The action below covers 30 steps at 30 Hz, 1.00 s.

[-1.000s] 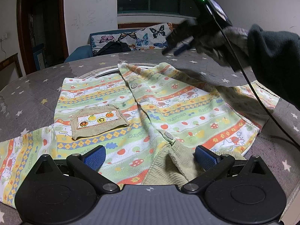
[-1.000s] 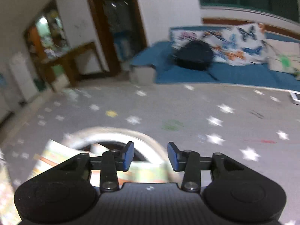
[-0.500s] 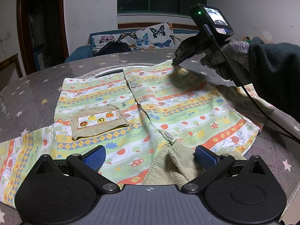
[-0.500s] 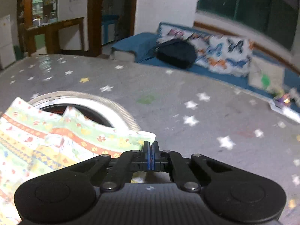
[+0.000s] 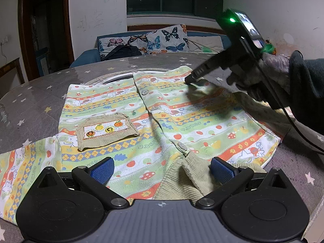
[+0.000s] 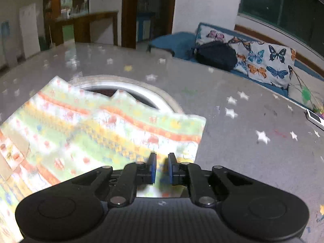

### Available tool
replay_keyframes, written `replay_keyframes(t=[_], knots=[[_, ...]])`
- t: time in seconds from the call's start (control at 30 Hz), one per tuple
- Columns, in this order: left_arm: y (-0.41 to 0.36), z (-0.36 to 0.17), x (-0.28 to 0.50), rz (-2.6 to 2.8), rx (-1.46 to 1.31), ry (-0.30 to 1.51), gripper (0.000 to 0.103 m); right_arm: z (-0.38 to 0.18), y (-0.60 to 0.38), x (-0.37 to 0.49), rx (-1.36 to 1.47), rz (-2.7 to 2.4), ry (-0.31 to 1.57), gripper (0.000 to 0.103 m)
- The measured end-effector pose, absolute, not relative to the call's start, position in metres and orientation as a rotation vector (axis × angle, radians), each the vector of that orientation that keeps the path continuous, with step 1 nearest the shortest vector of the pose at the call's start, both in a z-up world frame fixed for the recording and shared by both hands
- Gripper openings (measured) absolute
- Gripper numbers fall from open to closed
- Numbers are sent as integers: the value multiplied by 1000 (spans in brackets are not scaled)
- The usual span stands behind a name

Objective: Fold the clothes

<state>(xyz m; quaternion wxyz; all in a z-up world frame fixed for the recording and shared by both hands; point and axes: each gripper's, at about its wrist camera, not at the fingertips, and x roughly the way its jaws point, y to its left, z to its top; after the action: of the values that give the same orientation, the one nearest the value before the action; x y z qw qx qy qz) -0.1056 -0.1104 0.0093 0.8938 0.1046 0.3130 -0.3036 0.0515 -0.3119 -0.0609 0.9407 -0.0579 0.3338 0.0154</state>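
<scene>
A child's striped fruit-print jacket [image 5: 182, 119] lies flat on the grey star-print table [image 5: 34, 111], with a beige chest pocket [image 5: 105, 130] and a beige ribbed collar [image 5: 182, 178] nearest me. My left gripper [image 5: 161, 171] is open and empty, low over the collar end. My right gripper [image 5: 189, 80] hovers over the jacket's far hem on the right panel. In the right wrist view the right gripper [image 6: 161, 168] shows a narrow gap between its pads, above the jacket's hem corner [image 6: 178, 125], holding nothing.
A white round ring [image 6: 141, 89] set in the table lies partly under the jacket's far hem. A blue sofa with butterfly cushions [image 5: 162, 40] and a black bag [image 6: 215, 55] stand beyond the table. A white remote-like object [image 6: 314, 118] lies at the far right.
My right gripper was shut at the far hem corner half a second ago; its jaws have since parted slightly and it has pulled back over the jacket. The left gripper has not moved.
</scene>
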Motion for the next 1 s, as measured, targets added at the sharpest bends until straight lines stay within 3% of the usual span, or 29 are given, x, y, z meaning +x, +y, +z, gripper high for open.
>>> replay_keyframes(t=[0.5,1.0], knots=[[-111,9,-106,-632,217,649,103,-70,-243,131,-121,134,711,14],[-112,10,-109,-631,216,648,103,-69,-219,138,-142,165,710,14]])
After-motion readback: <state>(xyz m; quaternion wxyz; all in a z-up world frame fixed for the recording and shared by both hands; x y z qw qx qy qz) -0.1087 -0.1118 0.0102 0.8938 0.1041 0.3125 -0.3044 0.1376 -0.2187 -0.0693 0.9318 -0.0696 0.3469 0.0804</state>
